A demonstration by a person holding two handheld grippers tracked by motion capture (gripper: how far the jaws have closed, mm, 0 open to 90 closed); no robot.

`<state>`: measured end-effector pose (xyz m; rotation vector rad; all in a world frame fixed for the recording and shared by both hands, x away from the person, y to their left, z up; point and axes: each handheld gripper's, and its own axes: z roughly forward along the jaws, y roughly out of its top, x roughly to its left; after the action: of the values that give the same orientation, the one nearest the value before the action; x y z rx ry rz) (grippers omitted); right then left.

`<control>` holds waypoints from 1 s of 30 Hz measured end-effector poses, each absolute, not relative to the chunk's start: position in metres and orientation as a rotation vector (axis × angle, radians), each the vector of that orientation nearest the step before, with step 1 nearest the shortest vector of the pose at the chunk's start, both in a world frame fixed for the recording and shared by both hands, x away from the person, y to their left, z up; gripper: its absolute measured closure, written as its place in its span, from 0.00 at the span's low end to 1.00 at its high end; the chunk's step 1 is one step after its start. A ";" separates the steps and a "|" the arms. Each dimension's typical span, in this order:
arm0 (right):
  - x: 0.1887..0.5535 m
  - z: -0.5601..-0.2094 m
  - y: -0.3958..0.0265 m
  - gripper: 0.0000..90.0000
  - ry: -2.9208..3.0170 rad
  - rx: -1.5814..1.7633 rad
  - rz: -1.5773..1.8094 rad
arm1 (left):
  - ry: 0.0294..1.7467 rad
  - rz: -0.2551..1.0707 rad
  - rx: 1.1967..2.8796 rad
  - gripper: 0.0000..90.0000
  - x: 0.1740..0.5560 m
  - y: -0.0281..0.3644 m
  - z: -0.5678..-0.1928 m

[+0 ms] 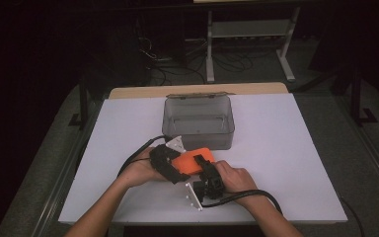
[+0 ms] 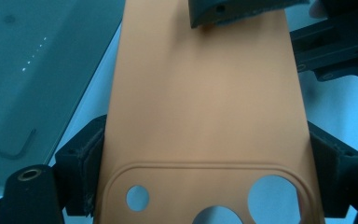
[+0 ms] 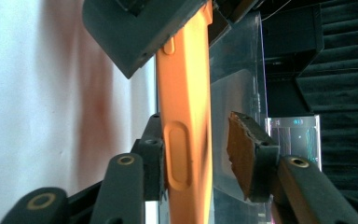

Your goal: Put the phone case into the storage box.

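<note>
— What is held between the two tools?

— A flat, matte orange phone case of smooth rubbery material (image 1: 191, 162), with rounded corners. In the left gripper view its back faces the camera, and a raised rounded outline frames round lens cut-outs at the near end. In the right gripper view it shows edge-on, a thin slab with an oblong moulded button bump on its side.

— Where is it, and how does it lie?

— Above the white tabletop (image 1: 286, 148), just in front of the clear grey rectangular plastic box (image 1: 198, 120). Its long axis runs across the table, between the person's two hands, rising slightly toward the person's right in the high view. The lens end sits in the left gripper (image 2: 205, 182); the other end points toward the right gripper (image 3: 198, 158).

— How do the jaws stand?

— The left gripper's black jaws press on the case's two long edges, clamped across its width. The right gripper's jaws straddle the thin edge: one pad touches one face, while the other pad, orange-tinted and rough, stands off with a visible gap, so that gripper is apart.

— Anything else?

— A small dark hex key (image 2: 16, 148) shows through the box wall, lying inside. The person's left hand (image 1: 140, 170) and right hand (image 1: 237, 178) grip the tools, and black cables trail back.
</note>
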<state>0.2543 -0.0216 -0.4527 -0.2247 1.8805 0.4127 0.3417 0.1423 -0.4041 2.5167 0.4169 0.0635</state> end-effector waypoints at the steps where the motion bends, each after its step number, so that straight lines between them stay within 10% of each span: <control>1: 0.254 -0.453 -0.021 0.66 1.880 -0.227 0.411 | 0.416 0.063 2.516 0.17 0.342 0.142 -0.404; 30: 0.250 -0.455 -0.018 0.79 1.859 -0.274 0.380 | 0.431 0.058 2.511 0.17 0.342 0.143 -0.402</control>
<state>0.2503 -0.0175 -0.4553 -0.2735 1.8586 0.3804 0.3418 0.1430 -0.4024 2.5107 0.4308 0.0584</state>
